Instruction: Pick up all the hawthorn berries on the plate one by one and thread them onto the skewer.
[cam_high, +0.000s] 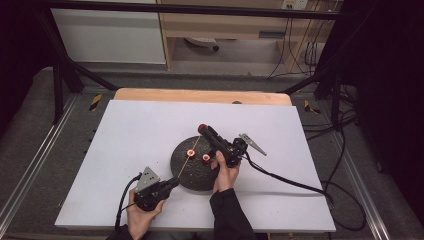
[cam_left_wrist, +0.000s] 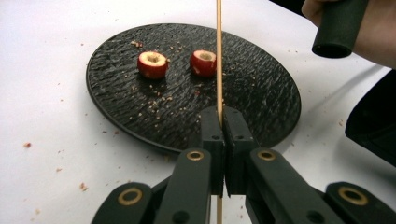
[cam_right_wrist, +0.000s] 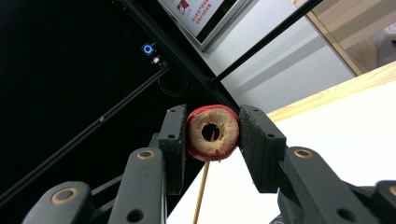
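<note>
The left gripper (cam_high: 172, 184) sat at the near left of the bench (cam_high: 130, 135), just short of the near edge of a round black plate (cam_high: 182, 172). Its fingers (cam_left_wrist: 212, 135) were clamped together on a thin wooden skewer (cam_left_wrist: 218, 56), which ran from them away over the plate toward the far right. In the left gripper view the skewer rose straight up past two red fruit pieces lying on the plate, both hollowed at the core: the left fruit piece (cam_left_wrist: 152, 64) lay clear of the stick, and the right fruit piece (cam_left_wrist: 203, 62) lay just beside it. Crumbs were scattered on the plate and on the white bench around it.

The right gripper (cam_high: 203, 129) was held over the far right side of the plate, its fingers (cam_right_wrist: 175, 140) pointing toward the far left. They pressed on either side of a third red fruit ring (cam_right_wrist: 213, 132). In the right gripper view the tip of the skewer showed inside the ring's centre hole, with the stick dropping away below it.
</note>
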